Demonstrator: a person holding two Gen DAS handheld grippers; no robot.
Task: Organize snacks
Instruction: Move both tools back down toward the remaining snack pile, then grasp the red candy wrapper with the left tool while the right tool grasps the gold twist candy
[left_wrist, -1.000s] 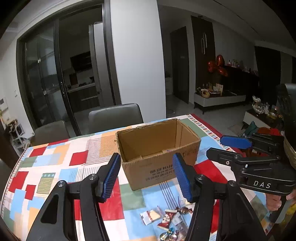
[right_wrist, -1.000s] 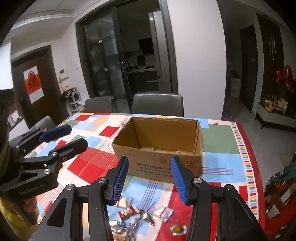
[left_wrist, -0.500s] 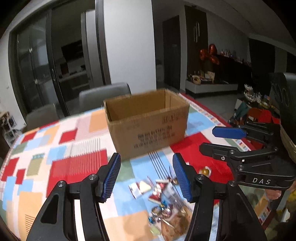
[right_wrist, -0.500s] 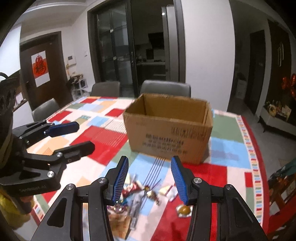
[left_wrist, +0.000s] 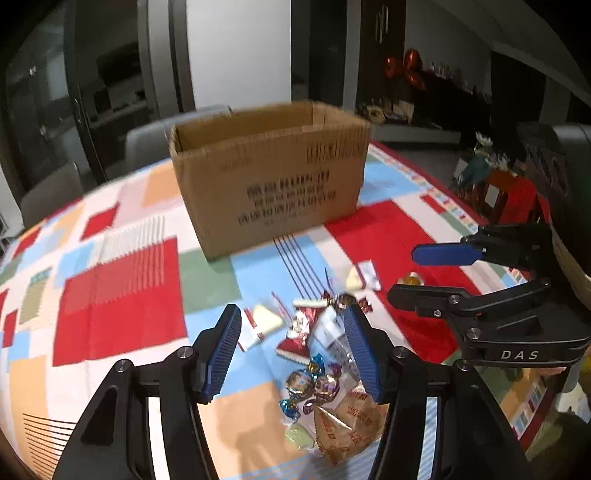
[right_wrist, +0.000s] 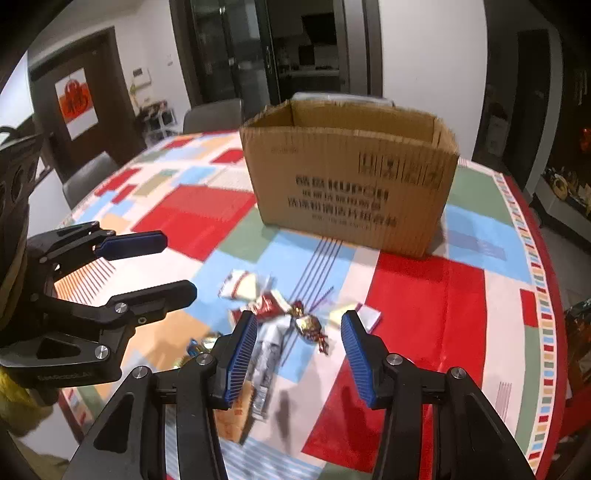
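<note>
Both jaws are held wide and empty above the wrapped candies (left_wrist: 314, 380); several overlapping wrappers could be pinched together, since the heap lies directly between them

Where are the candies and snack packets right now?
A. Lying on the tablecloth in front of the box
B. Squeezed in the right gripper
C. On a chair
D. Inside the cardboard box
A. The wrapped candies and snack packets lie scattered on the patchwork tablecloth in front of the cardboard box, while the left gripper and the right gripper are both open and hold nothing.
</note>
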